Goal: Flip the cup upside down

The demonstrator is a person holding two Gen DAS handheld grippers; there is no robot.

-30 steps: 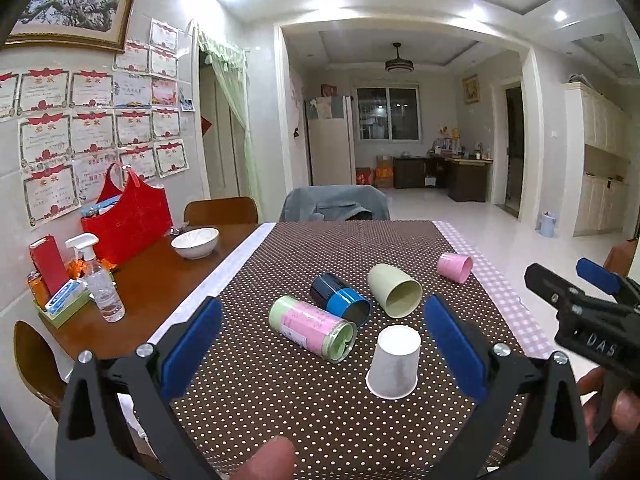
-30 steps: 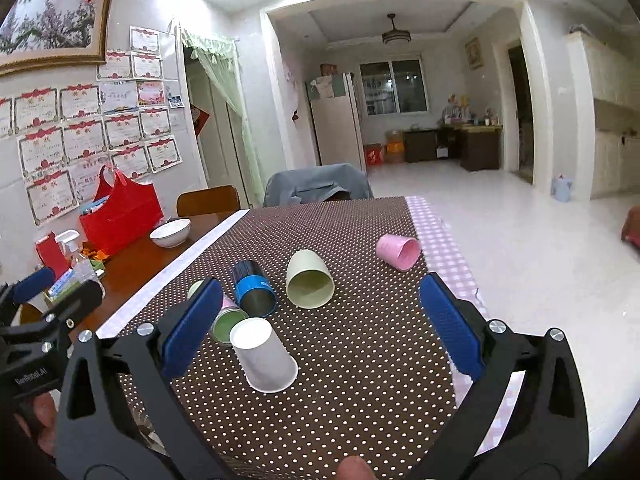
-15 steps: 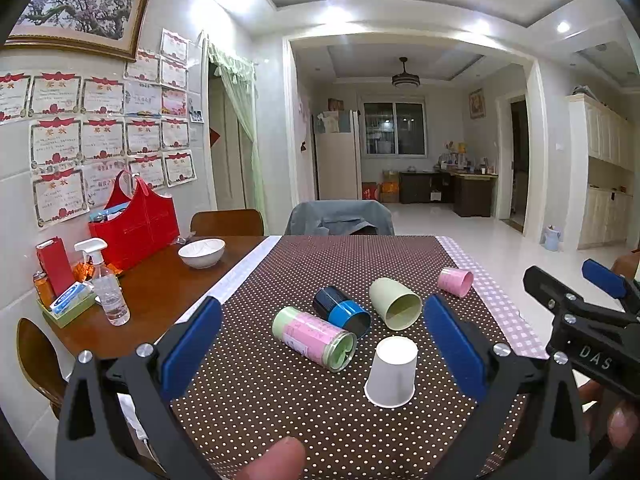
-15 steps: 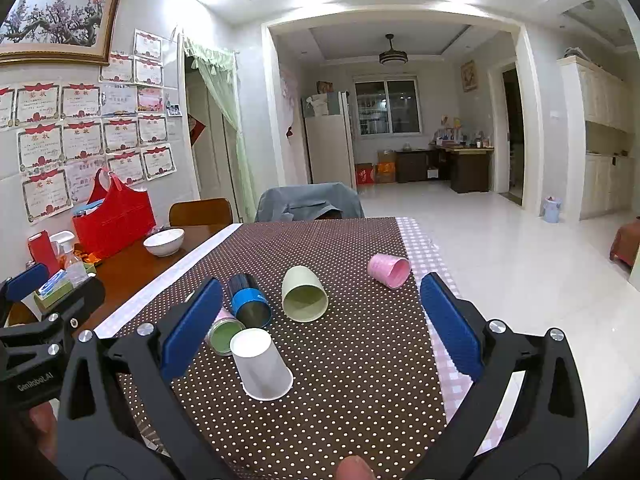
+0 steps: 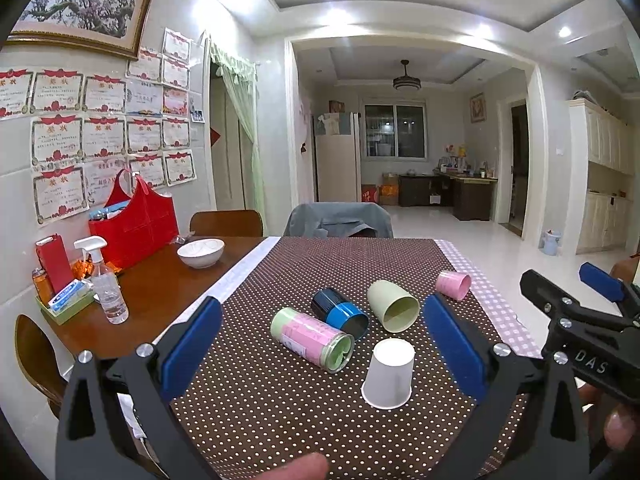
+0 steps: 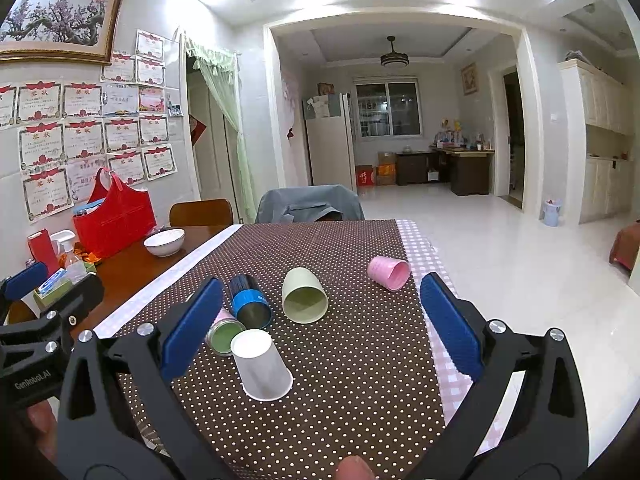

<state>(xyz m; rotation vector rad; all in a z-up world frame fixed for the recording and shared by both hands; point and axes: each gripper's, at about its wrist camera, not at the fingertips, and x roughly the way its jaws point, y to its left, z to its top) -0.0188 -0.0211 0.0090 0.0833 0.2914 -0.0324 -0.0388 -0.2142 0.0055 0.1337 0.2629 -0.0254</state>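
A white paper cup (image 5: 389, 374) (image 6: 262, 364) stands upside down on the brown dotted tablecloth (image 5: 280, 400). Behind it several cups lie on their sides: a pink-and-green can-like cup (image 5: 312, 339), a blue-and-black cup (image 5: 340, 313) (image 6: 250, 301), a pale green cup (image 5: 393, 306) (image 6: 304, 296) and a small pink cup (image 5: 453, 285) (image 6: 389, 273). My left gripper (image 5: 320, 346) is open and empty, held back above the near table edge. My right gripper (image 6: 318, 330) is open and empty, also held back; it shows at the right of the left wrist view (image 5: 580, 320).
A white bowl (image 5: 200, 253), a spray bottle (image 5: 105, 286), a red bag (image 5: 134, 230) and a small tray of items (image 5: 66, 300) sit on the bare wood at the left. Chairs (image 5: 340, 220) stand at the table's far end. The table's right edge borders open floor.
Both grippers have risen and drawn back a little from the cups. The cups have not moved.
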